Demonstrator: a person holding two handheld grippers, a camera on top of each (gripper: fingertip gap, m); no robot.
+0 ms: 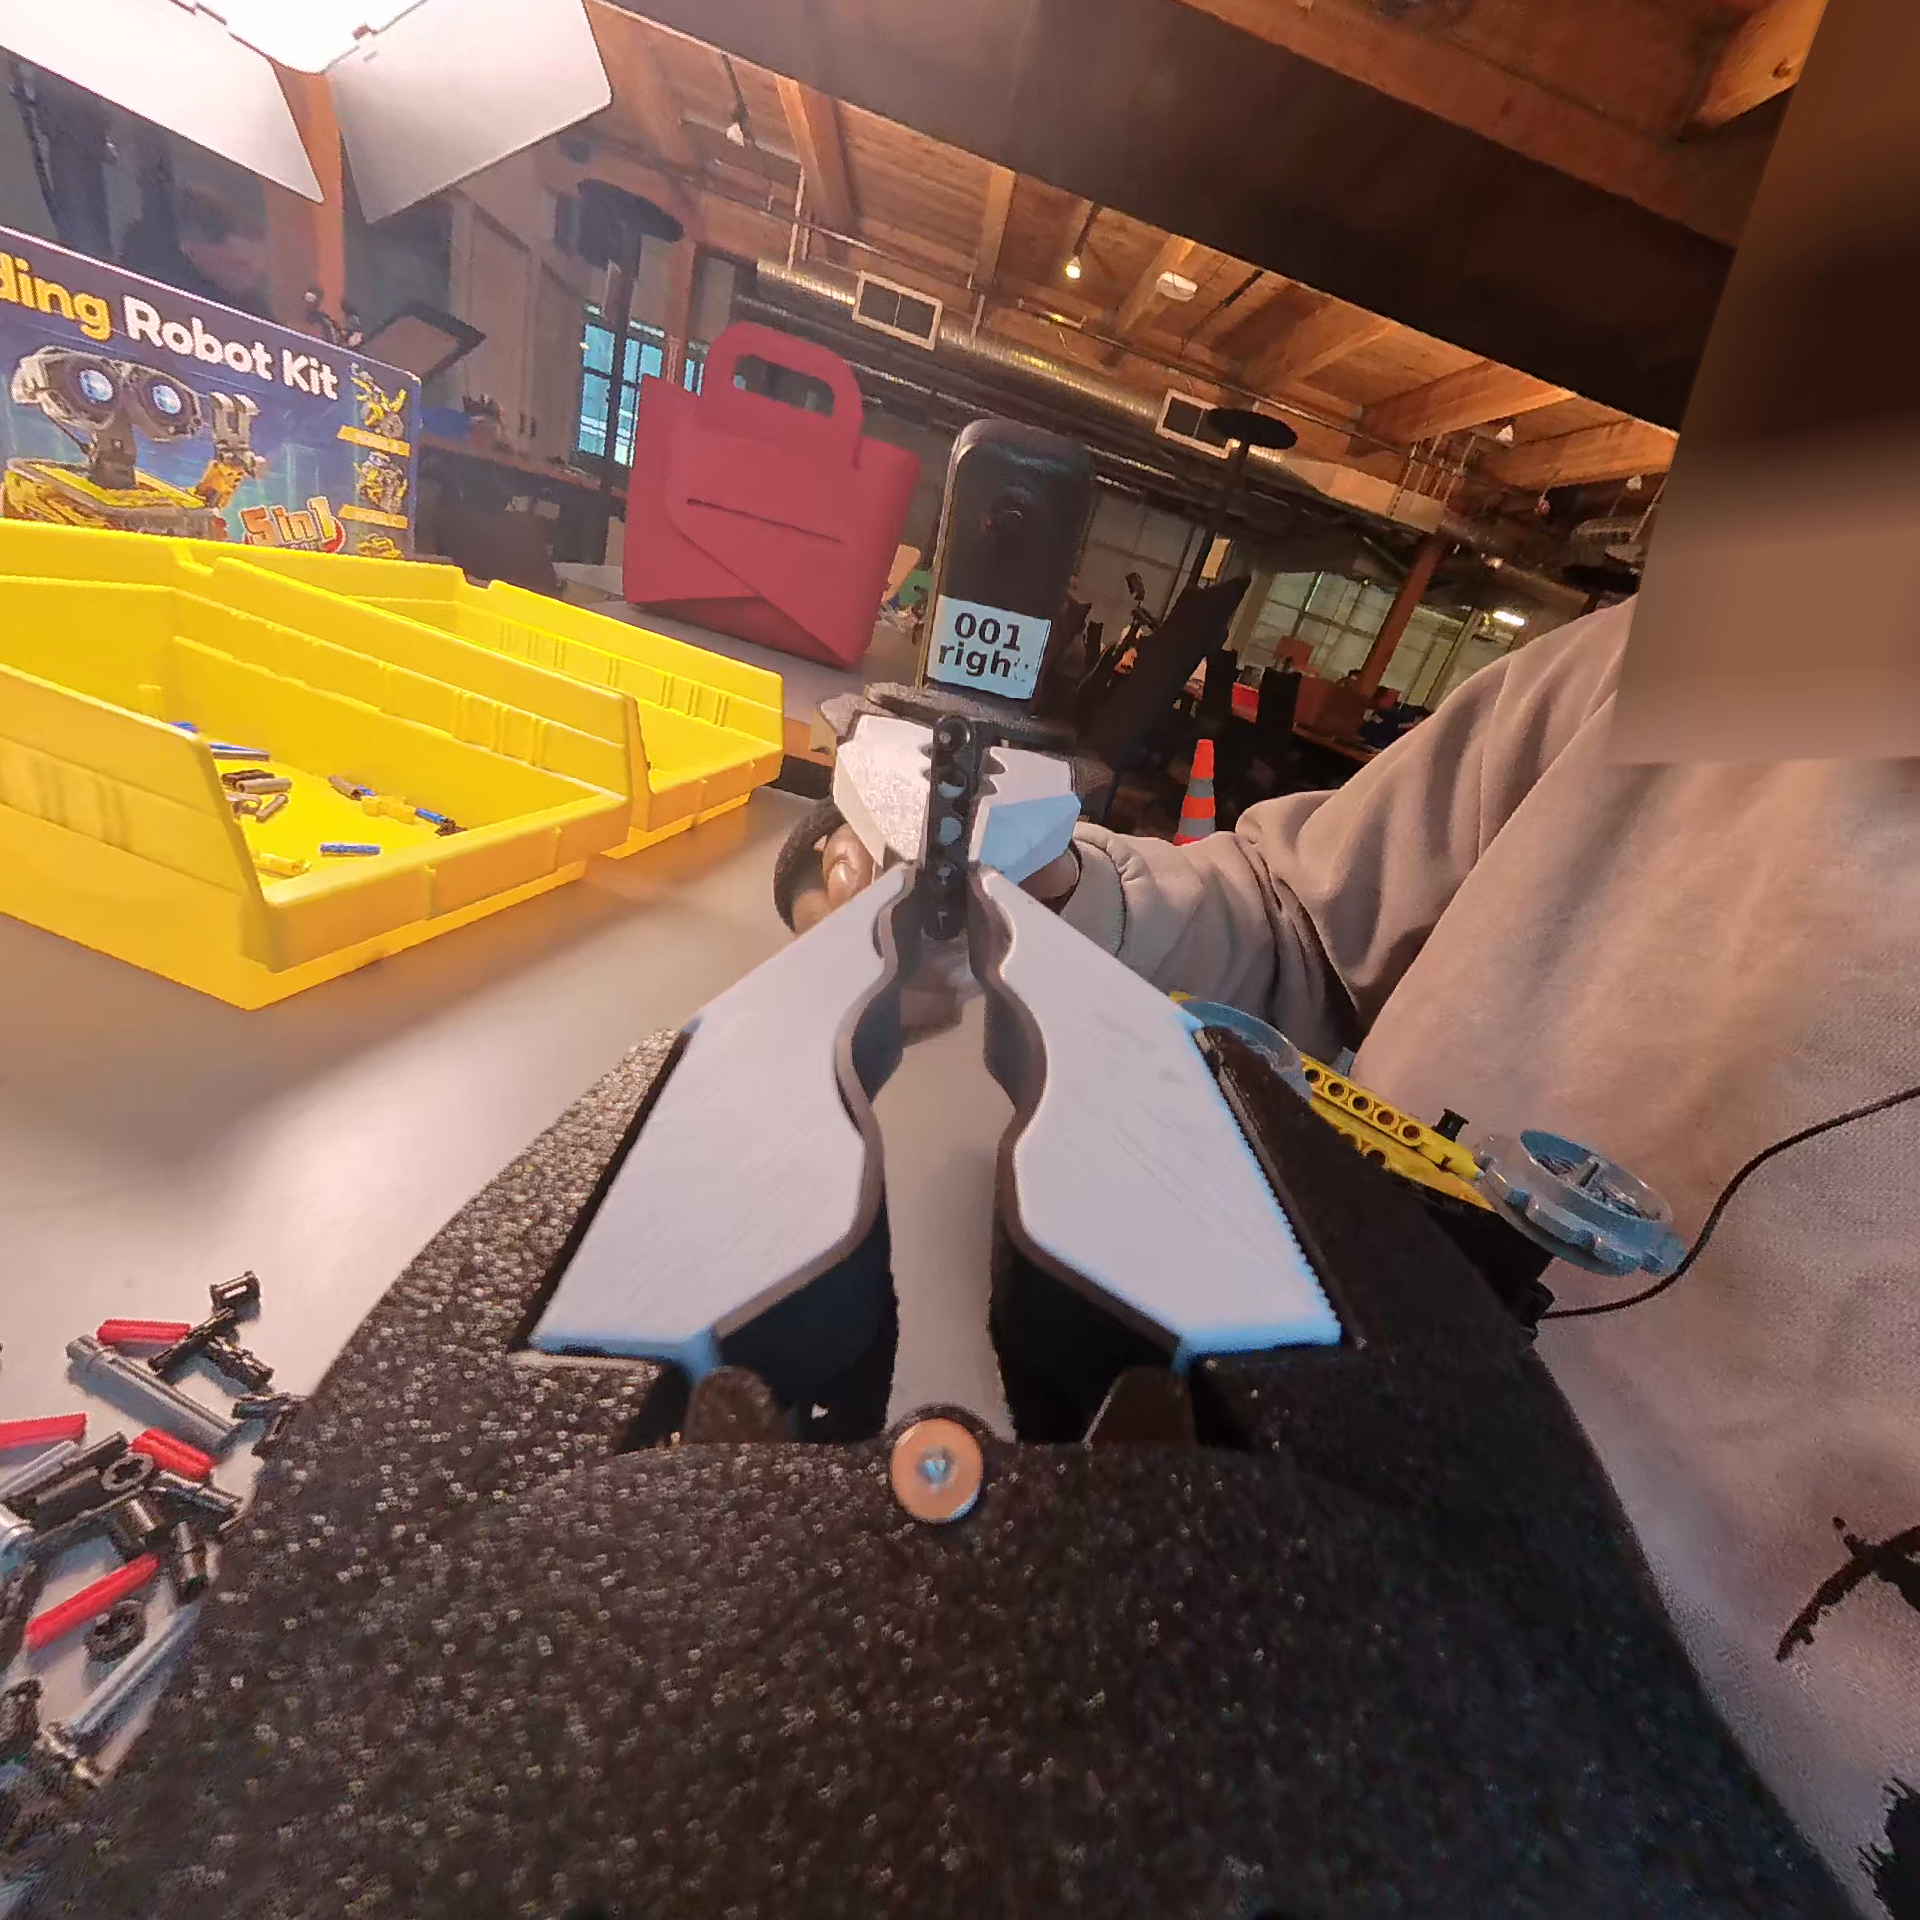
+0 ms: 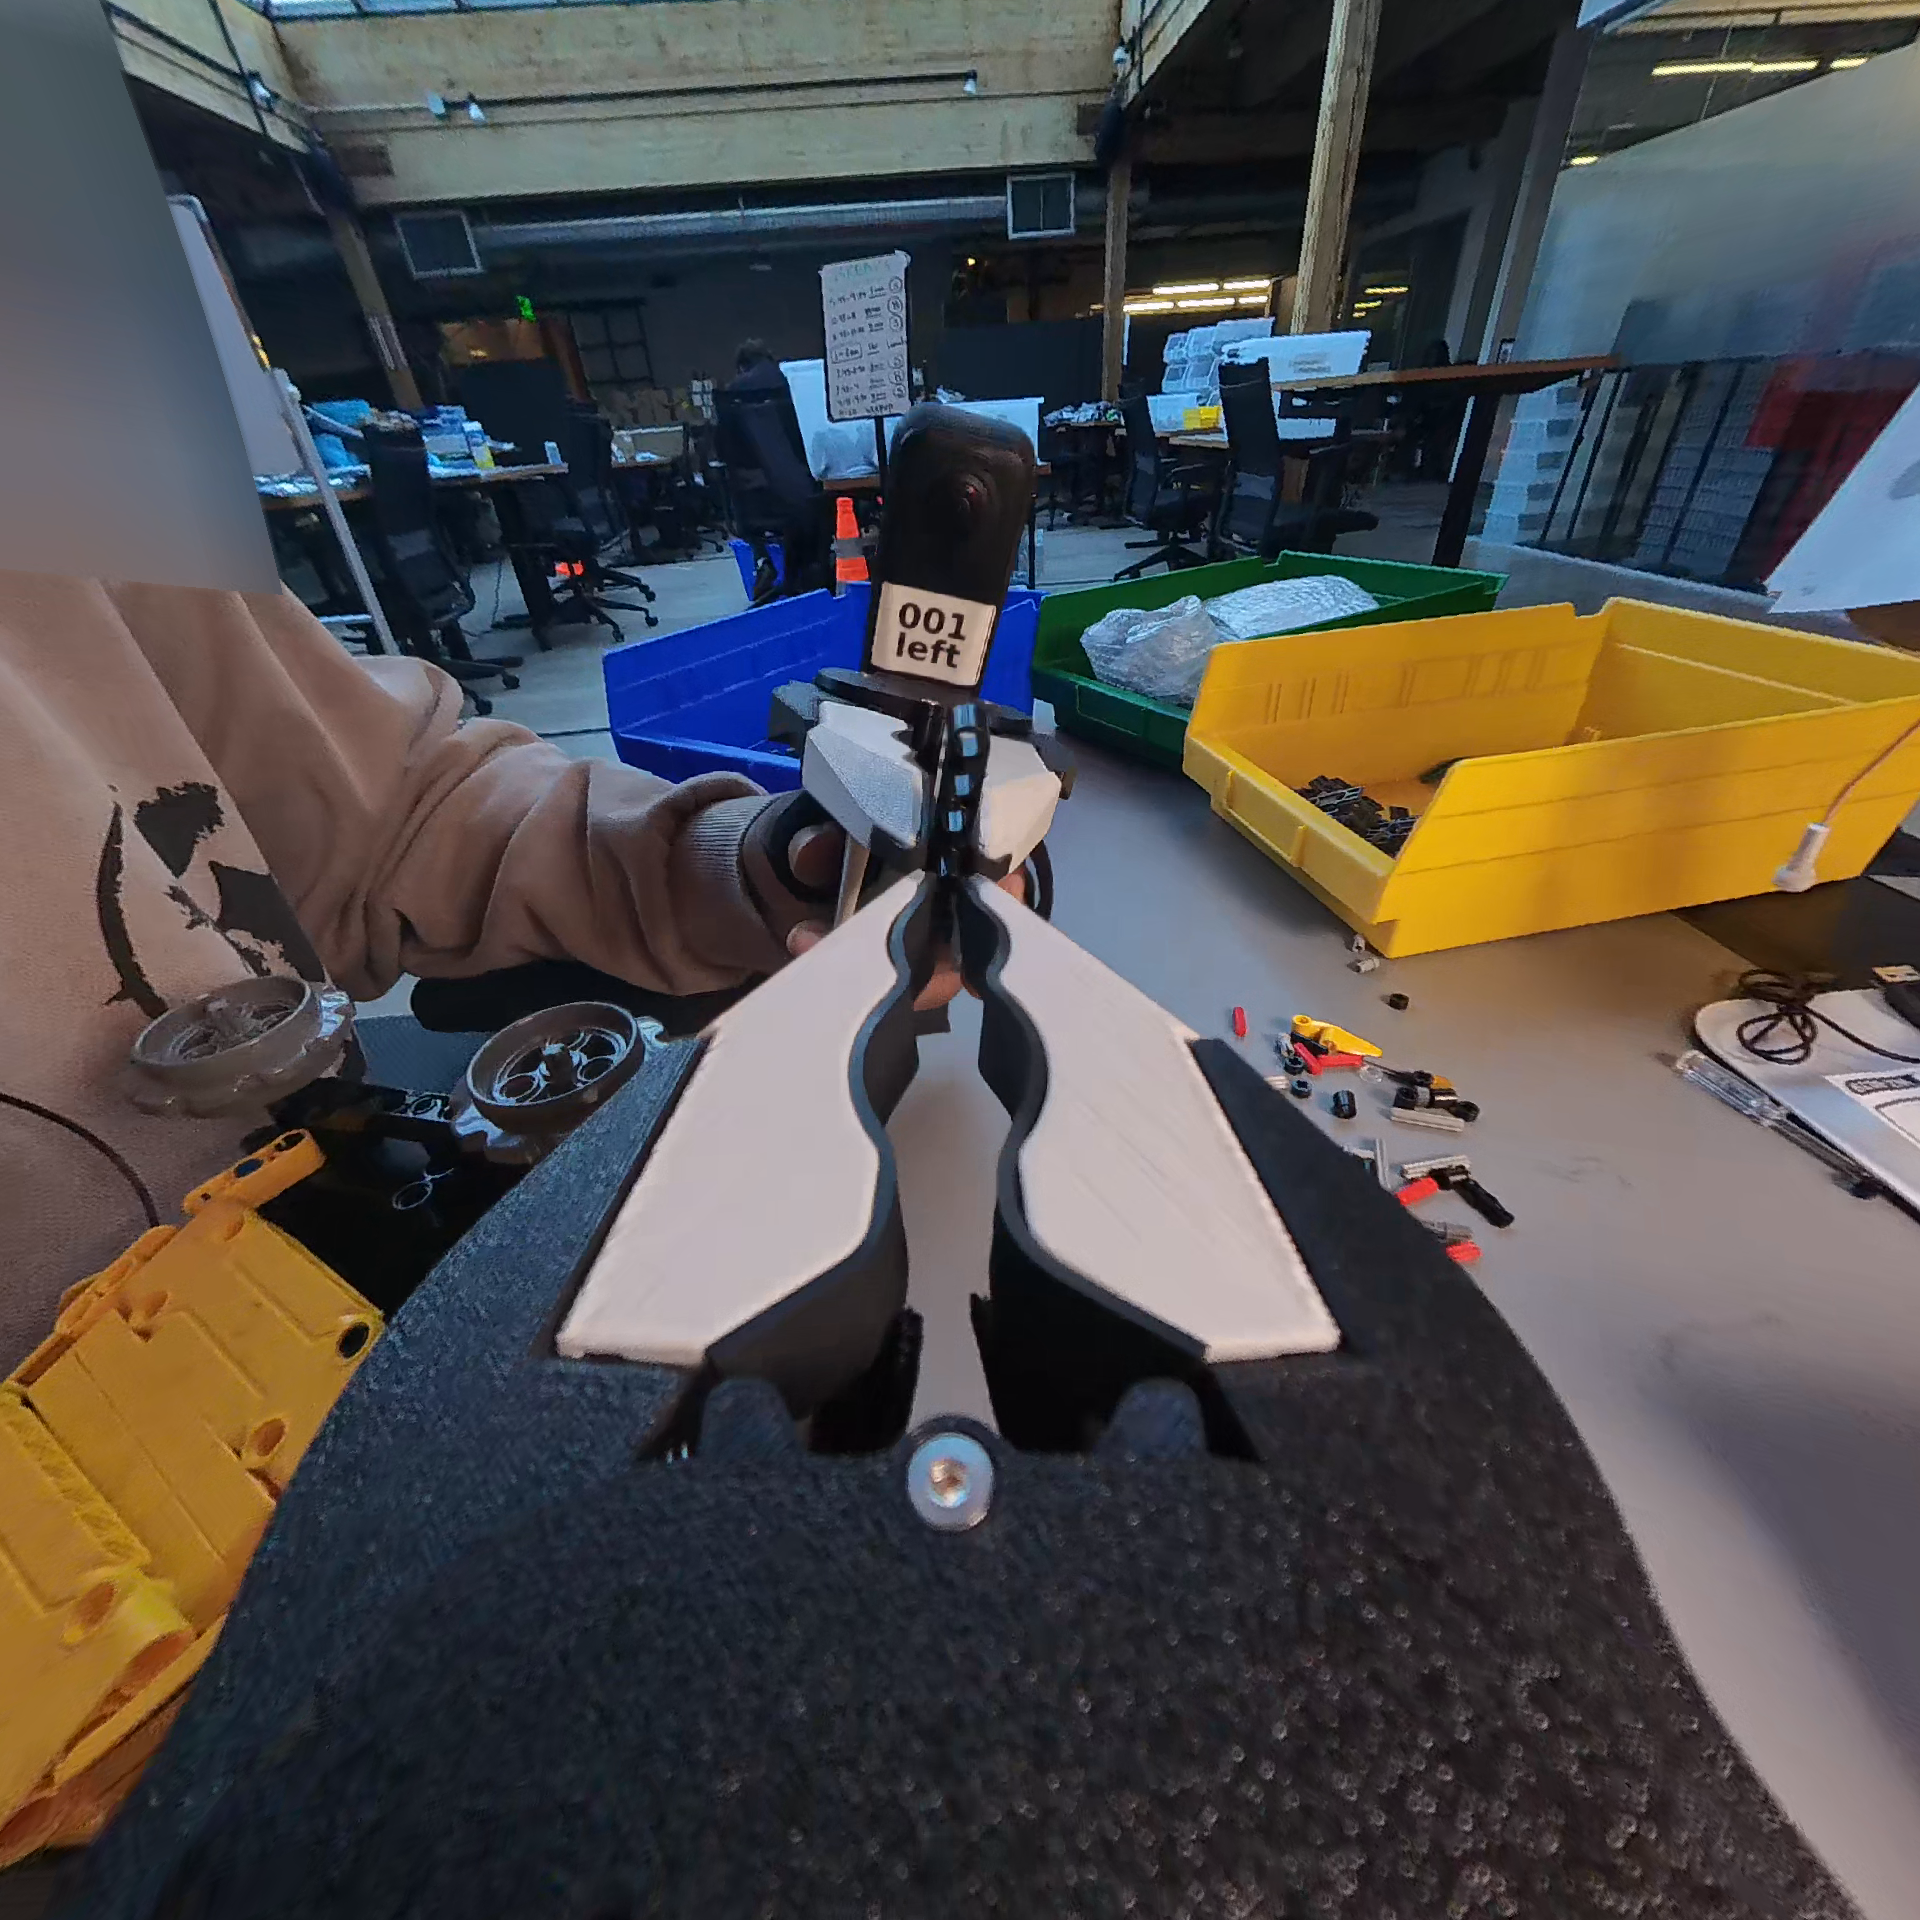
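Both grippers are raised above the grey table (image 2: 1195, 914) and face each other tip to tip. The left gripper (image 1: 940, 914) has its jaws closed on the lower end of a black perforated beam (image 1: 948, 821), held upright. The right gripper (image 2: 948, 883) pinches the same beam from the opposite side. Each hand (image 2: 821, 883) wraps its handle below the jaws, sleeve (image 2: 468, 810) extending sideways. Yellow bins (image 1: 416, 748) lie left of the left jaws; loose pins (image 2: 1403, 1112) lie right of the right jaws

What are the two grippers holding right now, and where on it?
Both clamp one black holed beam held upright: the left gripper on its lower end, the right gripper also near an end.
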